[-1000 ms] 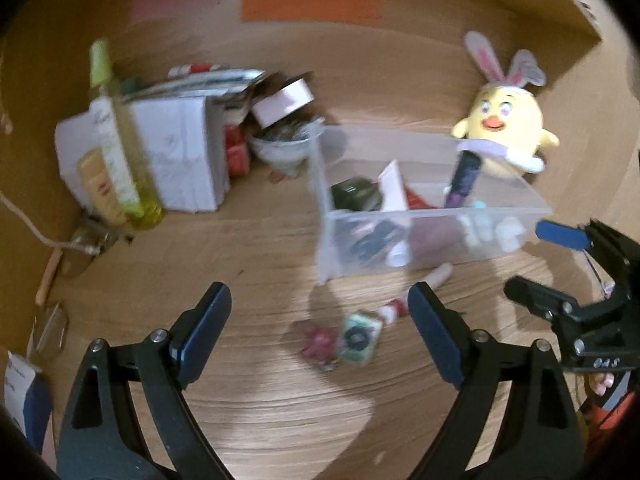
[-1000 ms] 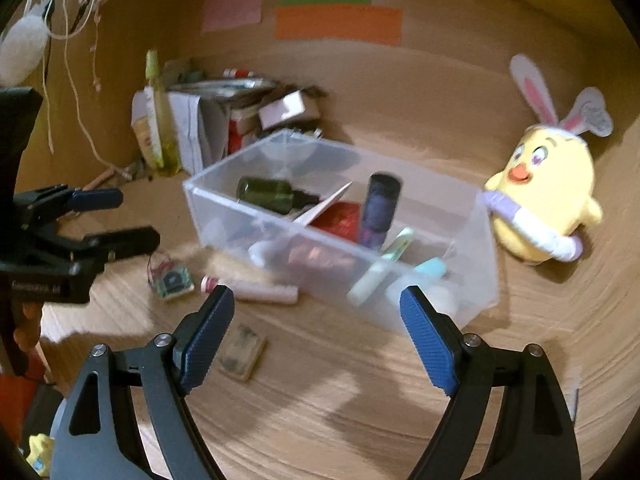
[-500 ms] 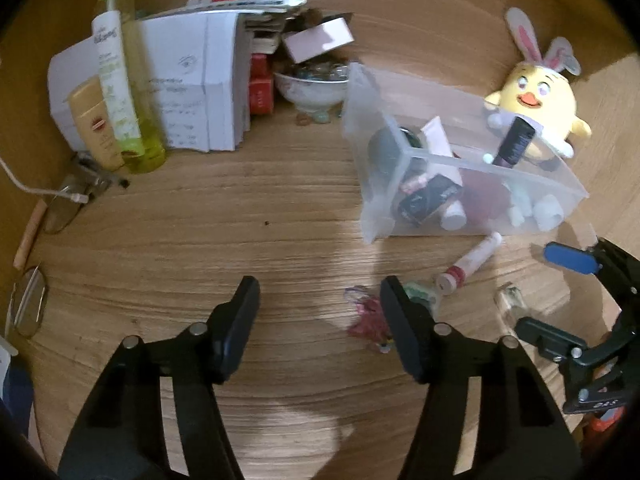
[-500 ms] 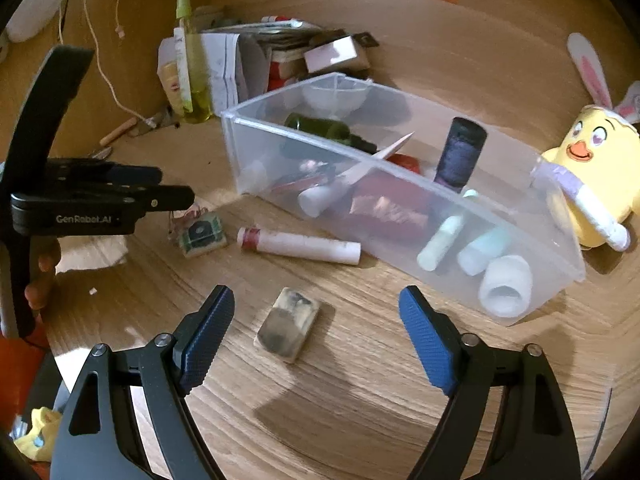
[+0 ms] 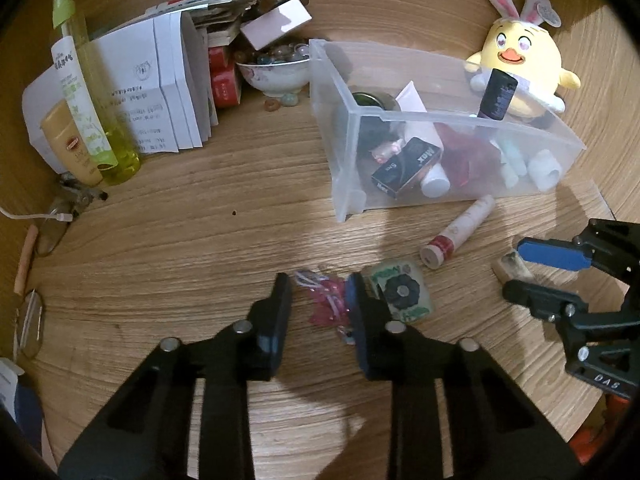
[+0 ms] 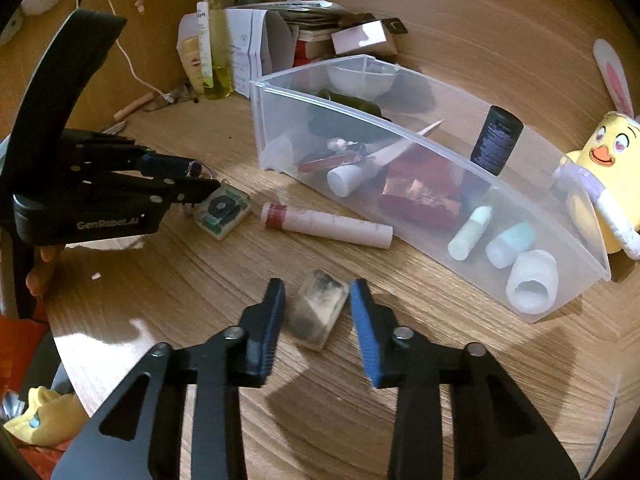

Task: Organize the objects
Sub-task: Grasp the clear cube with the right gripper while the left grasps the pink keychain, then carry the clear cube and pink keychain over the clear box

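A clear plastic bin [image 5: 336, 152] [image 6: 276, 92] holds several cosmetics on the wooden table. In front of it lie a pink tube [image 5: 460, 230] [image 6: 328, 222], a green square case [image 5: 402, 290] [image 6: 222, 210], a pink hair-tie bundle [image 5: 326, 300] and a dirty eraser-like block [image 6: 318, 314] [image 5: 514, 266]. My left gripper [image 5: 320, 292] [image 6: 200, 178] is half closed, its fingers on either side of the hair-tie bundle, not clamped. My right gripper [image 6: 318, 302] [image 5: 520, 268] is half closed, its fingers on either side of the block with gaps showing.
A yellow chick plush [image 5: 520, 56] [image 6: 600, 168] sits behind the bin's right end. At the back left stand a yellow-green spray bottle [image 5: 92, 112], a tan tube [image 5: 72, 144], folded papers [image 5: 156, 92] and a bowl of beads [image 5: 276, 68]. Glasses [image 5: 30, 320] lie at the left edge.
Both grippers have moved down toward the table and narrowed. The left now straddles the hair-tie bundle, the right straddles the dirty block.
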Demonstrator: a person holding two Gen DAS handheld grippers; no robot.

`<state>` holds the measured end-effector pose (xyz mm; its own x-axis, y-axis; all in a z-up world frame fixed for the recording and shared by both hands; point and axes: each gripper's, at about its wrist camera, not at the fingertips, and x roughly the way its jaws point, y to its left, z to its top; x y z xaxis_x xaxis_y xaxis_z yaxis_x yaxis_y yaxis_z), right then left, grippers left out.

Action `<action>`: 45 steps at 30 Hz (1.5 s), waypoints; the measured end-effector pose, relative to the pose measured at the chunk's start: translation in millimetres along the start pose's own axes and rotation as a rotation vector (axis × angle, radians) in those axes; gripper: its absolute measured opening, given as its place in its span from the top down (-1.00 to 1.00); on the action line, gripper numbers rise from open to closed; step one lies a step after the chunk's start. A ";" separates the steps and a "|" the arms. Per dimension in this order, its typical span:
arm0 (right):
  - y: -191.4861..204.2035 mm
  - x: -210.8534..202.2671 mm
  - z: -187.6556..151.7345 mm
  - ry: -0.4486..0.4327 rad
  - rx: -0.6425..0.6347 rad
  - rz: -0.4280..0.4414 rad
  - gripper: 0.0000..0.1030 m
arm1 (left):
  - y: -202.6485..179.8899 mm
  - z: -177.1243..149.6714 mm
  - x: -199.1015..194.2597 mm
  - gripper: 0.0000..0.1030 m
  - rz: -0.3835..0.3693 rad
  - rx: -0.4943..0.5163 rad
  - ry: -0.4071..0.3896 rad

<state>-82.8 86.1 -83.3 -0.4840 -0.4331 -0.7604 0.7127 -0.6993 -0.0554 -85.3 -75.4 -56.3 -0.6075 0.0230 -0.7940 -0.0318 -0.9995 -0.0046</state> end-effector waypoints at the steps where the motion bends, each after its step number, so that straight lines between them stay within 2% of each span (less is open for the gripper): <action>1: -0.5 -0.5 -0.3 -0.002 0.003 0.003 0.50 | -0.5 0.1 -0.2 0.65 0.001 0.004 -0.001; 3: -2.0 -1.1 -0.9 -0.006 0.012 0.008 0.53 | -2.1 -0.9 -0.8 0.66 0.003 0.012 -0.006; 8: -5.6 -5.4 -3.6 -0.026 0.034 -0.004 0.54 | -0.8 -2.1 -8.3 0.84 0.019 0.002 -0.054; 14: -16.5 -16.5 -3.4 -0.050 0.079 -0.004 0.55 | 1.0 -3.2 -18.0 0.84 0.028 -0.026 -0.093; 27: -38.5 -49.5 -0.6 -0.132 0.151 -0.031 0.55 | -8.3 8.4 -56.6 0.84 0.037 -0.015 -0.203; 45: -71.7 -87.8 16.1 -0.247 0.196 -0.105 0.55 | -40.7 48.3 -78.7 0.84 -0.059 0.000 -0.314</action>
<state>-99.6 165.1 -2.3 -0.6753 -0.4607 -0.5760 0.5528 -0.8331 0.0182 -74.5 -35.5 35.8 -0.8196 0.0872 -0.5663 -0.0748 -0.9962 -0.0451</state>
